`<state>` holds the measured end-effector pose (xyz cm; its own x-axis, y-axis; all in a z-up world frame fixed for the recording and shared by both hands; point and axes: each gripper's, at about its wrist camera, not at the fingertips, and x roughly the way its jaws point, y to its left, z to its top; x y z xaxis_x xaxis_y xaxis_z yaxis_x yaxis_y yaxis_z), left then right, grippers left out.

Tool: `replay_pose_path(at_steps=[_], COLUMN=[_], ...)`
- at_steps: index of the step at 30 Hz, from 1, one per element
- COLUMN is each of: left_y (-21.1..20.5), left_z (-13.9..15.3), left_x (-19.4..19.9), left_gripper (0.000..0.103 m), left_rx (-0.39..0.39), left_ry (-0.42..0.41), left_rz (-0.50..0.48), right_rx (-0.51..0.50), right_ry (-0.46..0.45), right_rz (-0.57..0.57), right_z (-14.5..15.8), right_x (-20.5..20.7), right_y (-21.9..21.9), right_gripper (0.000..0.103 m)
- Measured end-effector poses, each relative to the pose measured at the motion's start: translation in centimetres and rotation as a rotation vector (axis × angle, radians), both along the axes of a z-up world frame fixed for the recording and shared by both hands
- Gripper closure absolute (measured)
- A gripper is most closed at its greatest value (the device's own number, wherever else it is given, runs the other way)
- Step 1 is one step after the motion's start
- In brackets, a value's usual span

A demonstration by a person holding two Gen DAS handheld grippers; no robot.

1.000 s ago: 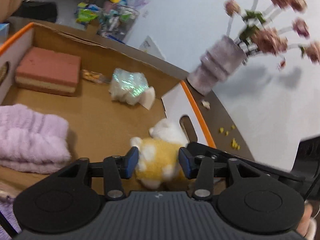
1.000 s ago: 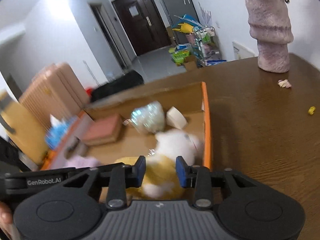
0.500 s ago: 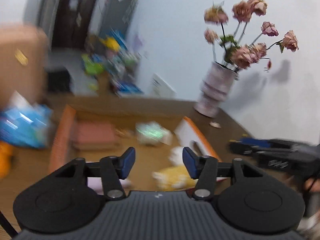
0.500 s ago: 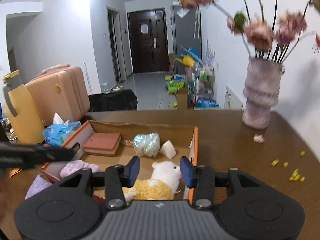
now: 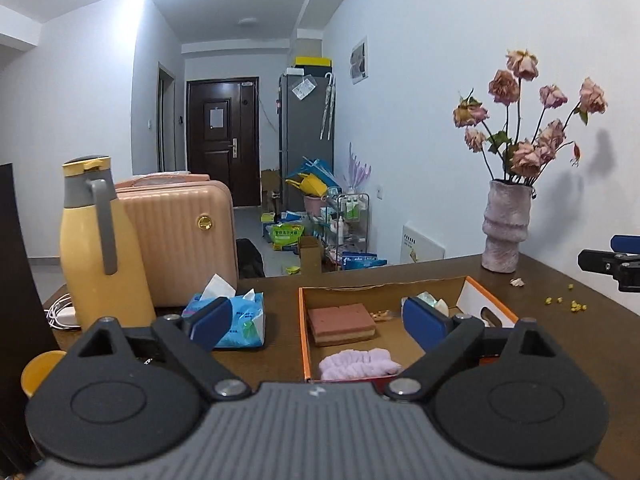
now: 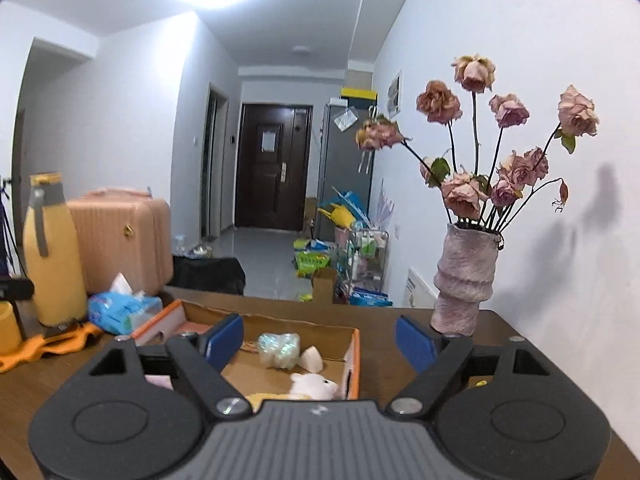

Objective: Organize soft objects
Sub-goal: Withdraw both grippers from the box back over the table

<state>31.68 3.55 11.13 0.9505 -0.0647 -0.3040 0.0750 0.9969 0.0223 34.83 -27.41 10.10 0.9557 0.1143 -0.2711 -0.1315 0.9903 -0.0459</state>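
The cardboard box is holding a pink sponge, lilac cloth, shiny wad and the plush toy. Both the left gripper and right gripper are hanging spread wide, gripping nothing, with the toy sitting just below the right one.

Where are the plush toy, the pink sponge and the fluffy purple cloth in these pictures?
plush toy (image 6: 314, 385): right wrist view, white head.
pink sponge (image 5: 341, 317): left wrist view, top face.
fluffy purple cloth (image 5: 358, 364): left wrist view, its middle.
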Motion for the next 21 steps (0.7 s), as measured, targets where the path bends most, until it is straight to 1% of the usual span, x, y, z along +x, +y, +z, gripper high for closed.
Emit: replay_pose_path(at_steps=[4,9,12,14,16,18,21], left_y=[0.2,0.9,1.1,1.2,1.6,2.0,2.7], left_z=[-0.1,-1.4,-2.8,-3.7,-4.8,-5.7,-7.1], left_x=[-1.7,-4.7,-7.4,-9.4,-11.7,-13.5,-15.8], left_gripper=[0.007,0.005,0.004,0.003,0.001,0.0,0.0], left_rx=[-0.015,-0.025,-0.028,-0.026,-0.044,-0.056,-0.08], left_ry=[-0.018,-0.048,-0.058,-0.075,-0.086,-0.085,-0.056], left_rz=[0.011,0.054,0.073,0.083,0.092,0.092,0.11], right_rx=[0.009,0.043,0.057,0.047,0.044,0.061,0.081], right_ry=[-0.042,-0.064,-0.066,-0.074,-0.083,-0.09,-0.089], right_rz=[0.001,0.002,0.003,0.009,0.011,0.023,0.028], right_z=[0.2,-0.6,-1.8,-2.9,-4.0,-5.2,-7.1], right_x=[-1.9,-4.7,-7.1,-9.2,-11.4,-13.7,-17.0], right_y=[0.5,0.6,0.8,1.1,1.4,1.4,1.4], right_gripper=[0.018,0.017,0.017,0.014,0.012,0.012,0.011])
